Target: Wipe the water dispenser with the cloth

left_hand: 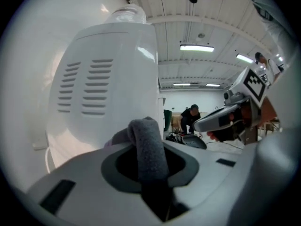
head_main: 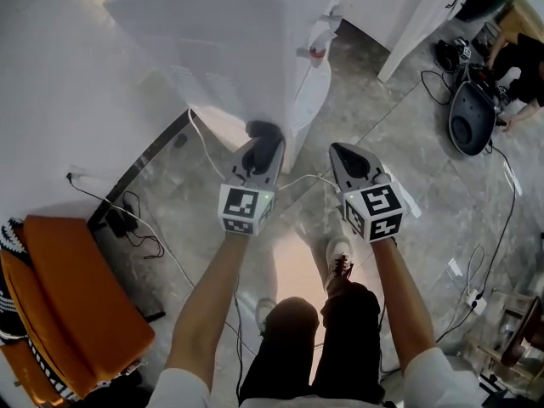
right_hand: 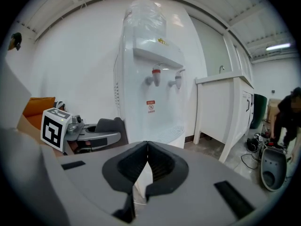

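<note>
Floor point(head_main: 408, 134): grey marbled tile, cables point(head_main: 503, 228) trailing. Water dispenser point(right_hand: 150, 79): white, against white wall point(right_hand: 80, 55), beside white cabinet point(right_hand: 225, 107). Left gripper point(head_main: 260, 153): clamped on grey cloth point(left_hand: 149, 145), near dispenser's side. Right gripper point(right_hand: 146, 149): jaws together, empty.

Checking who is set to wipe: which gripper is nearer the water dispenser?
Left. The left gripper, shut on the cloth, is close beside the vented side of the water dispenser. The right gripper, shut and empty, hangs farther back, off its front.
</note>
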Tool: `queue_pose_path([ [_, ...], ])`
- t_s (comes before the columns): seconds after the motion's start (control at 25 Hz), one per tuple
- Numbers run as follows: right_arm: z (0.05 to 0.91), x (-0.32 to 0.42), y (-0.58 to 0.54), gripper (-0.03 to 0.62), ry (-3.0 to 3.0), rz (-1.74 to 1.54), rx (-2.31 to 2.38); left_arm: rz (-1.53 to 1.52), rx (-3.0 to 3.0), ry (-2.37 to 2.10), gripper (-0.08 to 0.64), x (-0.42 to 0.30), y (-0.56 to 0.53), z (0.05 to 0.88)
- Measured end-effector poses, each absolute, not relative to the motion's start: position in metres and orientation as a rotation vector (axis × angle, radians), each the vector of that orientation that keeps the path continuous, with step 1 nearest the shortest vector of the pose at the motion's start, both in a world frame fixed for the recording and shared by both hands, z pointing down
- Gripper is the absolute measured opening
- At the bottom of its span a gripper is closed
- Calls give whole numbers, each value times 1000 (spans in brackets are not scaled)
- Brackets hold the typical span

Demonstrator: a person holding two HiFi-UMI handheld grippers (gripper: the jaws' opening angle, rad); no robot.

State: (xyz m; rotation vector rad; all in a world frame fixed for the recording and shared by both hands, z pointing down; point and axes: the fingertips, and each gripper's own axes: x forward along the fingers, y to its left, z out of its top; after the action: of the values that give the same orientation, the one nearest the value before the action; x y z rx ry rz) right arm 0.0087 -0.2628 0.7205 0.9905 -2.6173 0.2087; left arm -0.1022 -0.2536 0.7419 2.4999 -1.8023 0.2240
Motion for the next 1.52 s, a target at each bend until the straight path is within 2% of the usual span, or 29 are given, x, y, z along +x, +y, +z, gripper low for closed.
queue_pose_path([
  [0.24,772,19,-263,15,-2577,194,993,257,2519,-1679,84,-80,-246,818],
  [0.92,886,-28,-307,15,-2634,95,969,225,2254,-2039,84,-261,-288,943],
  [1.08,908,-30,-305,15,-2621,120,984,296,2099,-2125,81,-300,-291,989],
  [1.32,932,-20,-304,15,-2590,131,969,585,2022,-2099,80,-306,-298,1073],
  [1.52,953,-4,-298,15,-2549,152,970,445,2022,-1985,80,-279,-295,1115],
])
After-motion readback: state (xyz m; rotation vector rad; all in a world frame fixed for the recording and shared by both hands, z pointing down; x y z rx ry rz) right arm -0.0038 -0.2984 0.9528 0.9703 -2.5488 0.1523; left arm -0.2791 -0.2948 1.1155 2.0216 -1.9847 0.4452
